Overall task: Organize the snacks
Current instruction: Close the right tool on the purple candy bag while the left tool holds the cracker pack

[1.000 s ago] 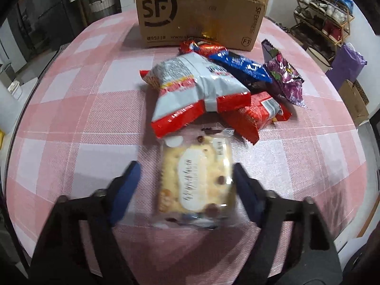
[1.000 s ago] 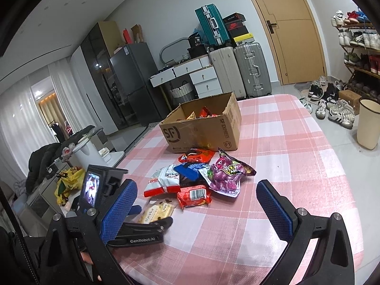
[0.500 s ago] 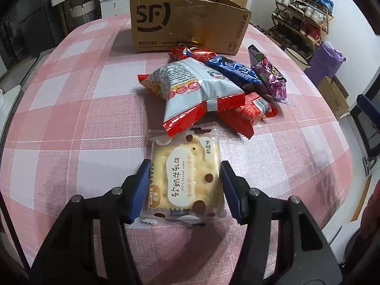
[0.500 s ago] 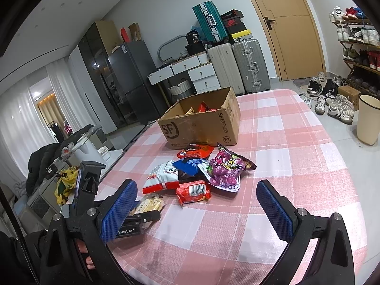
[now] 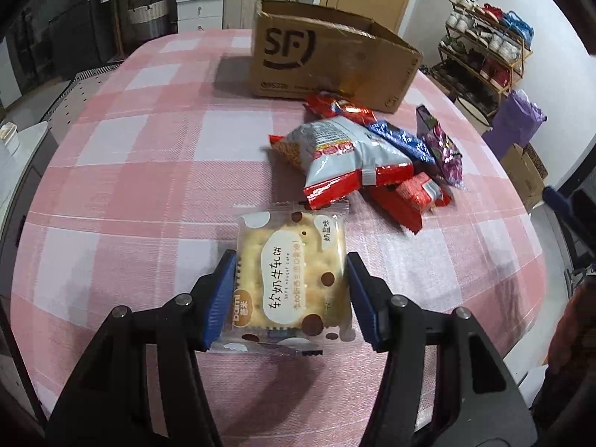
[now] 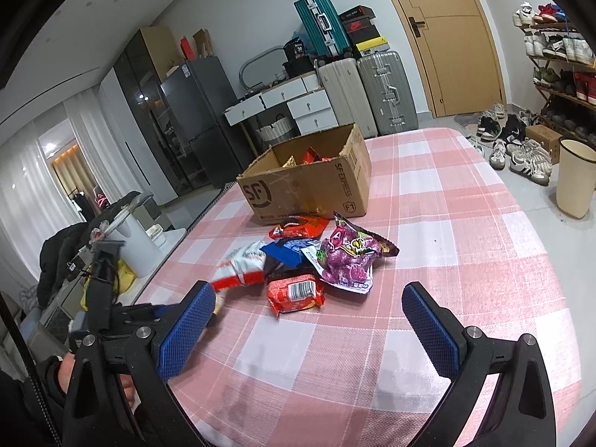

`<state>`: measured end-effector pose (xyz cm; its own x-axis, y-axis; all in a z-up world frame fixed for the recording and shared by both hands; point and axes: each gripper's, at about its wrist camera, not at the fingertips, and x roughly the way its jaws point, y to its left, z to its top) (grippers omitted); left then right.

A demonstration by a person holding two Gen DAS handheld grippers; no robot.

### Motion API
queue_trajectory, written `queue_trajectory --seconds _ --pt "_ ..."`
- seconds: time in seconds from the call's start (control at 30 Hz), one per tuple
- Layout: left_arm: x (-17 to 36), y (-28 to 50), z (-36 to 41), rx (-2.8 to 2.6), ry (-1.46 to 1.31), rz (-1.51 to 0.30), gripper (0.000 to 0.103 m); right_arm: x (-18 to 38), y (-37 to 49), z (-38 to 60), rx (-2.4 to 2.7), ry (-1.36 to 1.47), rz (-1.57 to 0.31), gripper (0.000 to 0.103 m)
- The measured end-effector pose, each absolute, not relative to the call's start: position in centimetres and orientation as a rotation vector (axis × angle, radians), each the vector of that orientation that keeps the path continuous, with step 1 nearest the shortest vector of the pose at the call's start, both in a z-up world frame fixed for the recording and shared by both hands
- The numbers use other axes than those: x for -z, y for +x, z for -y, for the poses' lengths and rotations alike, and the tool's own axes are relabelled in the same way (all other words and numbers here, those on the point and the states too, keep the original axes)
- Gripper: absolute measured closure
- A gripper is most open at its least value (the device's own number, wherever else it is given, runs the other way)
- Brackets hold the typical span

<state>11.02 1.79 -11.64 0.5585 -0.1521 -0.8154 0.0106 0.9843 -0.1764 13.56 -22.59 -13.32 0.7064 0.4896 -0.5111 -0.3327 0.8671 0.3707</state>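
Observation:
My left gripper point(image 5: 290, 287) is shut on a clear packet of yellow nougat crackers point(image 5: 292, 272) and holds it just above the pink checked tablecloth. Beyond it lies a pile of snacks: a white and red chip bag point(image 5: 342, 156), a blue packet point(image 5: 402, 139), a purple bag point(image 5: 443, 152) and red packets point(image 5: 417, 193). An open SF cardboard box point(image 5: 327, 59) stands behind them; in the right wrist view the box point(image 6: 309, 186) holds some snacks. My right gripper point(image 6: 309, 320) is open and empty above the table, short of the red packet point(image 6: 296, 292).
The table's edge curves close on the left and front point(image 5: 22, 223). A shoe rack point(image 5: 488, 48) and a purple bag point(image 5: 517, 119) stand beyond the table's right side. A cream bin point(image 6: 575, 178) is on the floor. Suitcases and drawers line the back wall.
My left gripper closed onto the cracker packet and lifted it a little, swinging left relative to the pile. My right gripper stayed open and moved in slightly toward the pile.

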Motion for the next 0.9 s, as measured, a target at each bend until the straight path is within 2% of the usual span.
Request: queue_trajectory --seconds 0.9 --pt "10.0 11.1 -7.5 0.036 -0.243 -0.868 0.048 18.1 24.9 21.6 -0.434 0.333 -0.836 0.001"
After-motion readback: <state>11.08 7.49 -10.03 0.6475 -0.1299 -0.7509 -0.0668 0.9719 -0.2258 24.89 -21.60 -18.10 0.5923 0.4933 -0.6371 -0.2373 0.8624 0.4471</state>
